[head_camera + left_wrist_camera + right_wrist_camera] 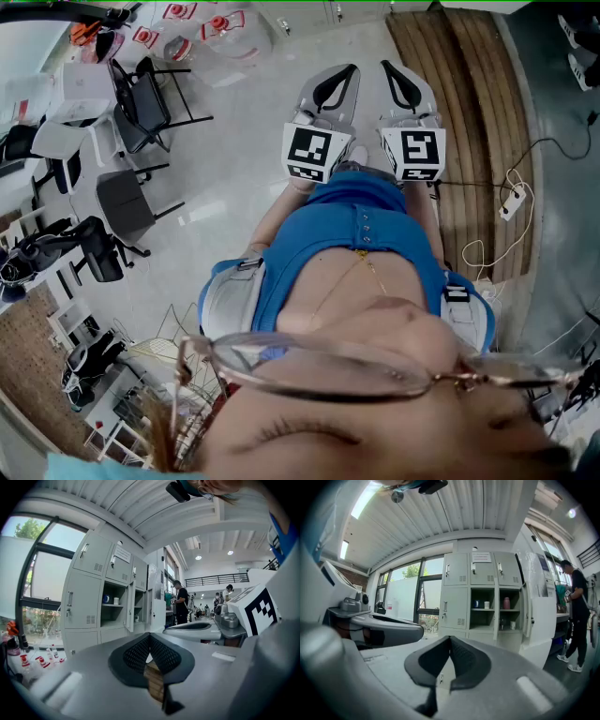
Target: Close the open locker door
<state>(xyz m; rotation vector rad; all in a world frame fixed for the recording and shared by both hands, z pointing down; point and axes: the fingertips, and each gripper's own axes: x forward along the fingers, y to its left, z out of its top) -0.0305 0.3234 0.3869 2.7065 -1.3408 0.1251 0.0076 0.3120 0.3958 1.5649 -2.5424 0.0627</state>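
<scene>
Closing is not yet begun: the left gripper (150,641) and right gripper (449,644), jaws pressed together and empty, sit well apart from the locker (457,606), its door (526,613) at three o'clock wide open.

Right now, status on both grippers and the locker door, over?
Left hand-held gripper shut, empty. Right hand-held gripper shut, empty. Locker door open, ahead, untouched. Person standing right of lockers.
</scene>
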